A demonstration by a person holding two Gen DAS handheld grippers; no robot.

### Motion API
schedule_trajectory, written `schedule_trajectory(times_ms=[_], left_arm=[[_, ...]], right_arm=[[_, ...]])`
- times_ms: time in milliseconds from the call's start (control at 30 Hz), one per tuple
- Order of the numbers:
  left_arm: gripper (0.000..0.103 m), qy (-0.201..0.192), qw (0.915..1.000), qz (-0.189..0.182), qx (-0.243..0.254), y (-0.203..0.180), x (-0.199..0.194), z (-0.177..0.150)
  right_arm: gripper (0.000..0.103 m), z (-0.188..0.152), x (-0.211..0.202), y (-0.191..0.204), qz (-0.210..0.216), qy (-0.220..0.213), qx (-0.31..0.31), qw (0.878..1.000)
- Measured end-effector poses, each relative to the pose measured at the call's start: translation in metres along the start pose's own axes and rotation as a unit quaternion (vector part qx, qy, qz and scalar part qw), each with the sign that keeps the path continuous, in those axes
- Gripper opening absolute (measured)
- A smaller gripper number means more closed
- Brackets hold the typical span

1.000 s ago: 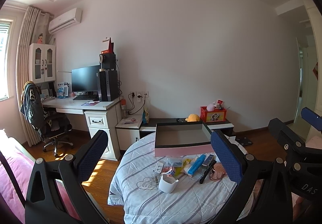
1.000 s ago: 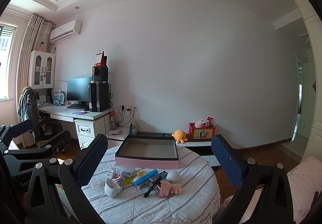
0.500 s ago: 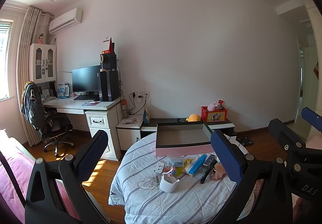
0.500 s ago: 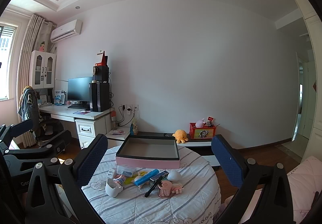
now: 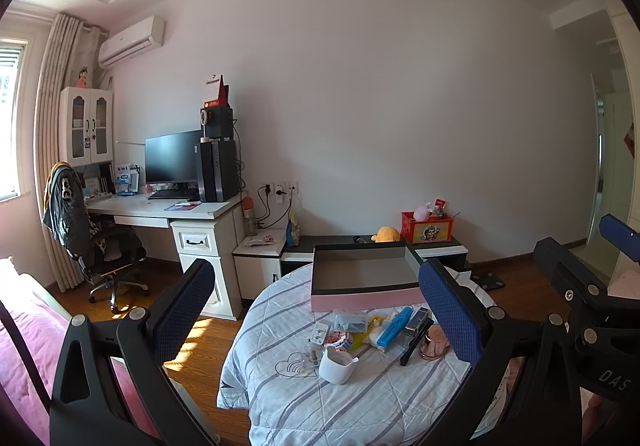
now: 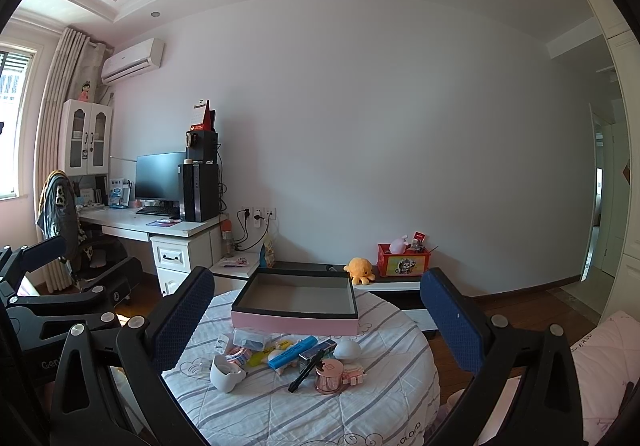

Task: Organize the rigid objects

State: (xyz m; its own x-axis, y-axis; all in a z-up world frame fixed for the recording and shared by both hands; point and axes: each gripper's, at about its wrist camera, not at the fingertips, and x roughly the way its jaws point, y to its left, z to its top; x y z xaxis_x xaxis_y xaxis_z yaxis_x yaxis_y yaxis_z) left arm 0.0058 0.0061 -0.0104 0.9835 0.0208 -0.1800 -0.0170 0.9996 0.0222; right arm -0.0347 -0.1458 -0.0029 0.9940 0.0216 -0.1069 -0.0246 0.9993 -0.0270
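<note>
A round table with a striped cloth (image 6: 304, 410) carries a shallow pink box (image 6: 296, 320), open and empty. In front of the box lies a heap of small items: a white cup (image 6: 225, 373), a blue marker (image 6: 293, 352), a black pen (image 6: 306, 370), a rose-gold jar (image 6: 329, 376) and a white egg-shaped piece (image 6: 347, 349). The left wrist view shows the same box (image 5: 362, 300), cup (image 5: 338, 364) and marker (image 5: 394, 327). My left gripper (image 5: 316, 310) and right gripper (image 6: 318, 318) both hang open, well back from the table, holding nothing.
A white desk (image 6: 160, 230) with a monitor and a computer tower stands at the left wall, an office chair (image 5: 100, 246) beside it. Behind the table a low cabinet (image 6: 396, 282) holds an orange plush and a red box. Pink bedding (image 5: 24, 342) lies low left.
Both views have drifted only slightly; the table and its items sit a little lower and nearer in frame. Nothing on the table has moved, and both grippers stay open.
</note>
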Motion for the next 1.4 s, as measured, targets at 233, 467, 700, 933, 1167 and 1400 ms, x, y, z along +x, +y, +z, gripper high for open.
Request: schedule_trajectory(times_ms=[233, 467, 700, 933, 1167, 1400], left_arm=[[0.103, 0.000, 1.0000, 0.001, 0.001, 0.000, 0.000, 0.001], [0.103, 0.000, 1.0000, 0.000, 0.001, -0.001, 0.000, 0.001], [0.103, 0.001, 1.0000, 0.000, 0.001, -0.001, 0.000, 0.001], [0.103, 0.000, 1.0000, -0.001, 0.001, 0.001, 0.000, 0.000], [0.103, 0.007, 1.0000, -0.001, 0.002, 0.005, 0.006, 0.004], [0.103, 0.025, 0.9997, -0.005, 0.005, 0.001, 0.030, -0.003]], right_arm=[[0.103, 0.000, 0.001, -0.001, 0.000, 0.000, 0.000, 1.000], [0.103, 0.002, 0.000, 0.000, 0.003, 0.001, -0.001, 1.000], [0.103, 0.002, 0.001, 0.000, 0.003, 0.002, -0.001, 1.000], [0.103, 0.002, 0.001, 0.001, 0.003, 0.003, 0.000, 1.000], [0.103, 0.001, 0.012, -0.004, 0.006, 0.010, 0.005, 1.000], [0.103, -0.008, 0.030, -0.007, 0.013, 0.024, 0.012, 1.000]])
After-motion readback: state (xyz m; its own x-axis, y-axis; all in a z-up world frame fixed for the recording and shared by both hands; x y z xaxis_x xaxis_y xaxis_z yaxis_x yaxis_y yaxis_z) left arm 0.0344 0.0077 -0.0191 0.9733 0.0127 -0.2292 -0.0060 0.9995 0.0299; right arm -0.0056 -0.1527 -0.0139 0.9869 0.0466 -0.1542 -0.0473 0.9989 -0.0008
